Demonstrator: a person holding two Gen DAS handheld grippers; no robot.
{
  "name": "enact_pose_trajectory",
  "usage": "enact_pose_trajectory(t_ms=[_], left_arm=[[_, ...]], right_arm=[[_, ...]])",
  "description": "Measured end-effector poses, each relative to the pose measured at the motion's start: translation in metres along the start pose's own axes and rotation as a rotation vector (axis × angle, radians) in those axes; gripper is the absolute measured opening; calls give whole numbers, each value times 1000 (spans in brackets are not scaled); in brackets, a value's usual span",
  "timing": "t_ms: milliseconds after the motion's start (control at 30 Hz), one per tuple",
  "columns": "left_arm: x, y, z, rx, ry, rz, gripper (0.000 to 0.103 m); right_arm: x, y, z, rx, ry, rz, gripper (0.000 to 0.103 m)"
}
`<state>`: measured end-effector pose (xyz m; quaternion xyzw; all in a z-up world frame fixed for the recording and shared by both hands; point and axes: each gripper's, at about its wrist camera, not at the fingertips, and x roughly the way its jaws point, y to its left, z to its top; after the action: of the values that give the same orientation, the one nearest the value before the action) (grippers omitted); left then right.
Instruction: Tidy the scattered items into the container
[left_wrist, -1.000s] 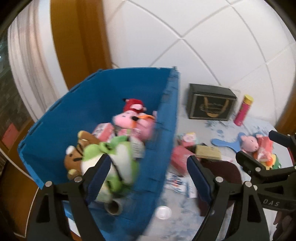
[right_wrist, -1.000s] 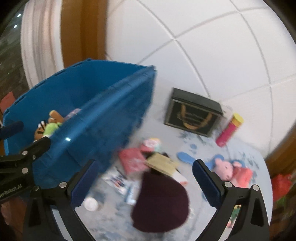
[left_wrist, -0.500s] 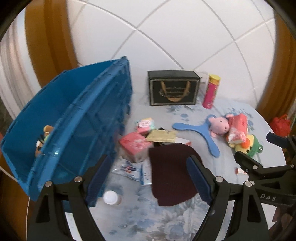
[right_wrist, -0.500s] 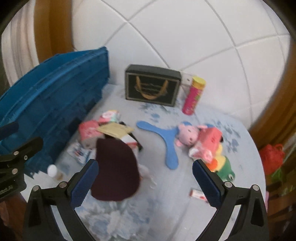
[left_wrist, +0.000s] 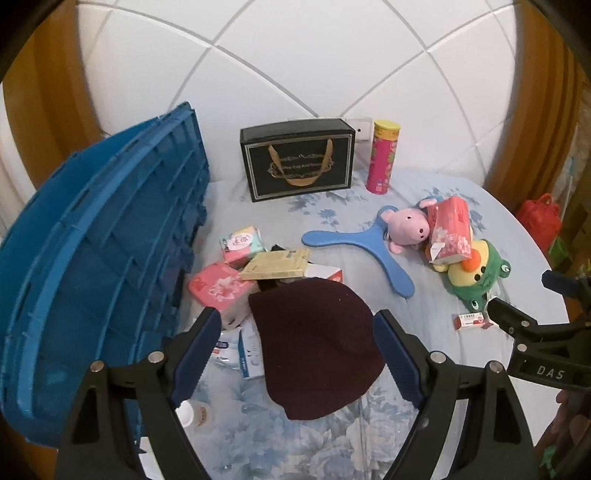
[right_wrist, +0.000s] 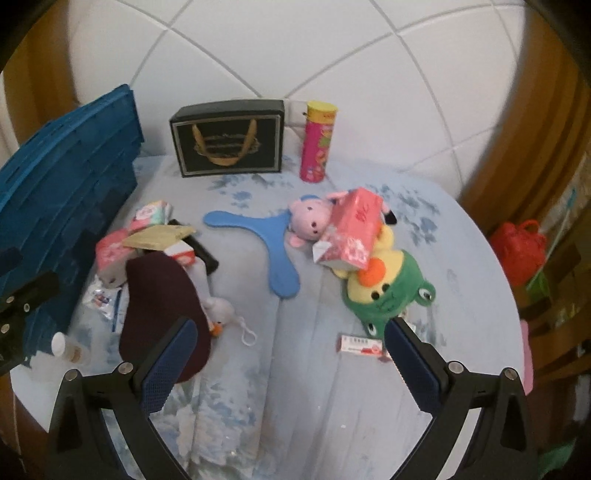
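Both jaws are standing spread, gripping nothing. Left gripper (left_wrist: 297, 350) is framing a soft, knitted maroon beanie (left_wrist: 317, 347) lying flat on the floral cloth (left_wrist: 295, 443), beside the ribbed blue plastic crate (left_wrist: 92, 258). Right gripper (right_wrist: 286, 363) is hanging over bare cloth, the plush frog-hooded duck (right_wrist: 384, 291) lying just beyond.

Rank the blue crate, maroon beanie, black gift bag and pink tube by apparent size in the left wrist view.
1. blue crate
2. maroon beanie, though nearness to the camera inflates it
3. black gift bag
4. pink tube
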<state>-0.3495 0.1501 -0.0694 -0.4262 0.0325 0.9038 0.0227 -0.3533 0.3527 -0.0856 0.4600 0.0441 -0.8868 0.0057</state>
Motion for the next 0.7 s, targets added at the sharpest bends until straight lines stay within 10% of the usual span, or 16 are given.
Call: enact_pose_trajectory(t_ms=[367,700], left_arm=[[53,-11,-17,-19,108,10,84],[87,-52,-33,-73,152,72,85]], right_arm=[[45,-18,-13,23,75,-21,103],[84,-117,-31,81,127,-31,103]])
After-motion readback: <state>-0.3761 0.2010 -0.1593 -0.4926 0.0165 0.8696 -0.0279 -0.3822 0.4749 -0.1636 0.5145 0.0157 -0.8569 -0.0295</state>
